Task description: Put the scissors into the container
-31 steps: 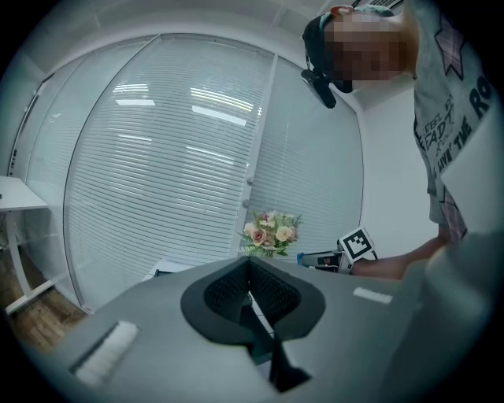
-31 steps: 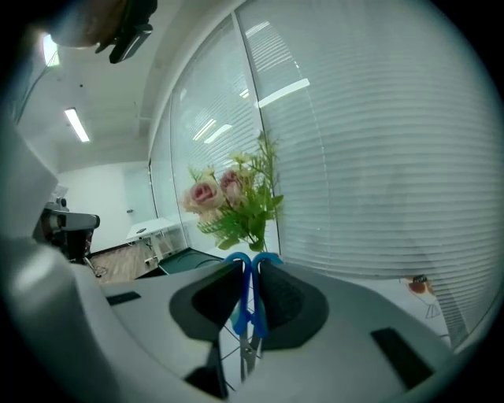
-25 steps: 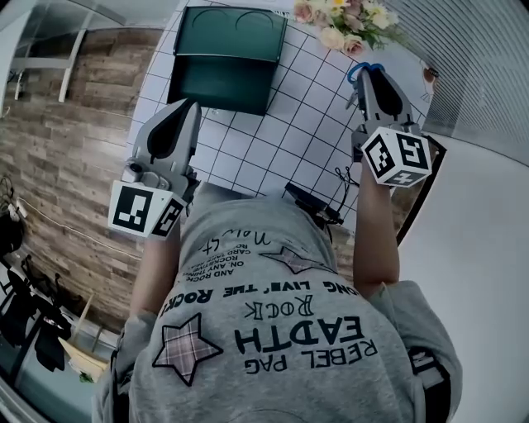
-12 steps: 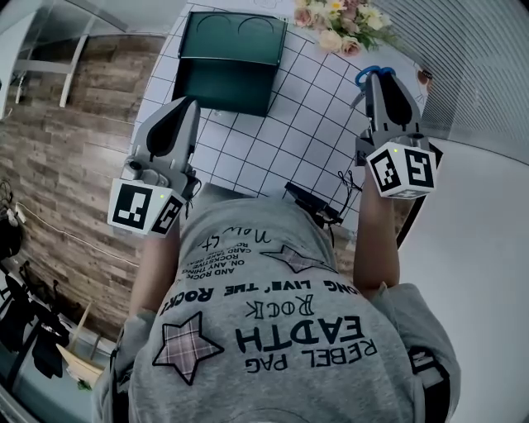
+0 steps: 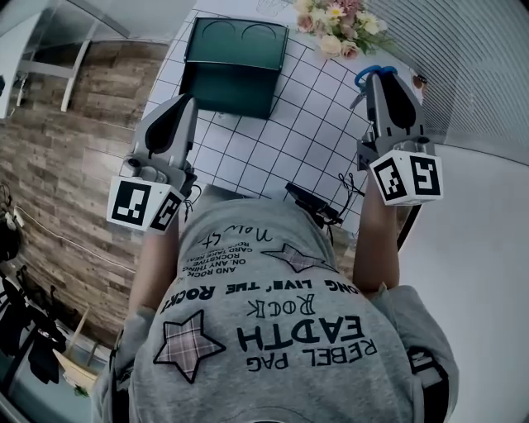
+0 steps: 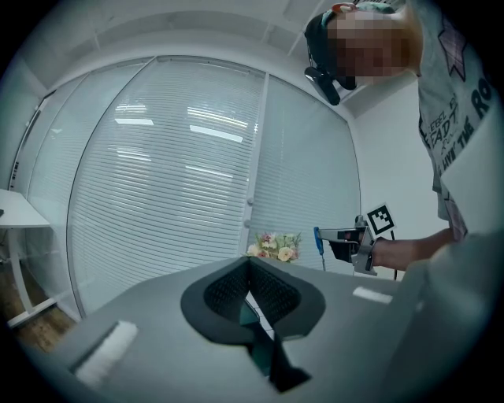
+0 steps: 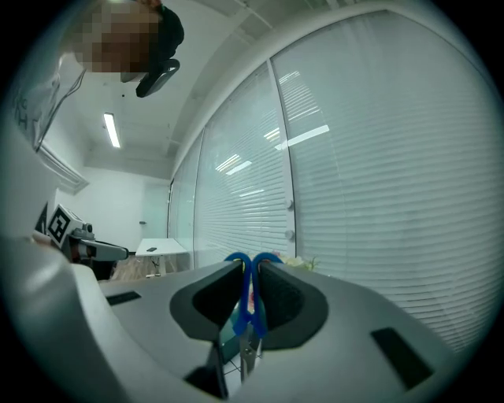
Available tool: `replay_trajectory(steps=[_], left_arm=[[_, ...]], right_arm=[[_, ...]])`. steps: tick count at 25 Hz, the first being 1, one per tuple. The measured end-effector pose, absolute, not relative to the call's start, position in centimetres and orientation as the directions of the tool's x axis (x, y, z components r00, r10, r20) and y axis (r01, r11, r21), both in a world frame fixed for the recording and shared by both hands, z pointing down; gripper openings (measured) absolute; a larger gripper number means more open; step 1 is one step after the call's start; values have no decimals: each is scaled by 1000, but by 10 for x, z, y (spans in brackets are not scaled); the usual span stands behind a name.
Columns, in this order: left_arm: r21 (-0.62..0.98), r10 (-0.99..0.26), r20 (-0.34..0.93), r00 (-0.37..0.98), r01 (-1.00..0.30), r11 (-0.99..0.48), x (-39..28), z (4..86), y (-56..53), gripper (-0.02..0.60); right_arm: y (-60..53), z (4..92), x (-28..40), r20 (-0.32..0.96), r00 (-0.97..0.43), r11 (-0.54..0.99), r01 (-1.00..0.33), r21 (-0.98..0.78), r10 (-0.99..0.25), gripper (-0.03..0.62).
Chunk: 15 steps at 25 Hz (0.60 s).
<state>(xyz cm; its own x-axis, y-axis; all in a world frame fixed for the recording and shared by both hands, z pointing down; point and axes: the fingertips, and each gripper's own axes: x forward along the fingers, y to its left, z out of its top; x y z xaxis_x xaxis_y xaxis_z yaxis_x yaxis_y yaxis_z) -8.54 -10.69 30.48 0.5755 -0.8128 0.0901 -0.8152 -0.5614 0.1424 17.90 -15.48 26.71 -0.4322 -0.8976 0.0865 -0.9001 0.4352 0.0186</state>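
Observation:
My right gripper (image 5: 382, 76) is shut on the blue-handled scissors (image 5: 366, 74) and holds them in the air over the right side of the white gridded table (image 5: 289, 140). In the right gripper view the blue handles (image 7: 252, 303) are pinched between the pads of the right gripper (image 7: 250, 268), loops past the tips, blades hanging down. The dark green container (image 5: 235, 66) stands at the table's far left, lid open. My left gripper (image 5: 186, 101) hovers near the container's front left corner, shut with nothing in it. In its own view the left gripper (image 6: 250, 268) has its pads together.
A bunch of flowers (image 5: 335, 21) lies at the table's far edge, right of the container. A black device with a cable (image 5: 314, 202) sits at the near edge. Window blinds (image 6: 181, 181) run behind the table. Wooden floor (image 5: 66, 149) lies to the left.
My right gripper has risen with the scissors still in it, drifting a little right in the head view. The left gripper has lifted slightly.

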Motion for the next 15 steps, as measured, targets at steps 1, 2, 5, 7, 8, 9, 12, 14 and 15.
replay_trajectory(steps=[1,2,5,7,8,9,12,14,15], left_arm=[[141,-814,88,573,-817,-560,-87,304,-107,9],[140,-816,87,571,-818,-557,-88,304,-107,9],[138,-822,81,563,-824,-550,-92,302,-106,9],[137,-826,77,558,-827,-545,-95,300,-106,9],[137,-828,75,555,-828,-543,-96,300,-106,9],[136,-830,73,553,-830,-541,-97,299,-106,9],[135,-835,68,546,-834,-535,-101,298,-106,9],[135,-838,67,541,-837,-530,-104,297,-105,9],[135,-839,66,539,-838,-528,-106,297,-105,9]], right_arm=[[-154,266,177,91,-438,441,-897,20,-895,77],[-153,265,175,94,-442,446,-895,22,-892,77],[-151,260,169,91,-454,458,-888,28,-886,77],[-150,256,165,85,-464,468,-883,36,-882,77],[-150,254,162,82,-470,474,-880,39,-879,77],[-150,252,160,82,-476,480,-876,42,-876,77],[-149,248,152,87,-501,506,-862,45,-861,77],[-149,246,145,91,-519,524,-850,46,-850,77],[-148,245,141,93,-527,533,-845,48,-845,77]])
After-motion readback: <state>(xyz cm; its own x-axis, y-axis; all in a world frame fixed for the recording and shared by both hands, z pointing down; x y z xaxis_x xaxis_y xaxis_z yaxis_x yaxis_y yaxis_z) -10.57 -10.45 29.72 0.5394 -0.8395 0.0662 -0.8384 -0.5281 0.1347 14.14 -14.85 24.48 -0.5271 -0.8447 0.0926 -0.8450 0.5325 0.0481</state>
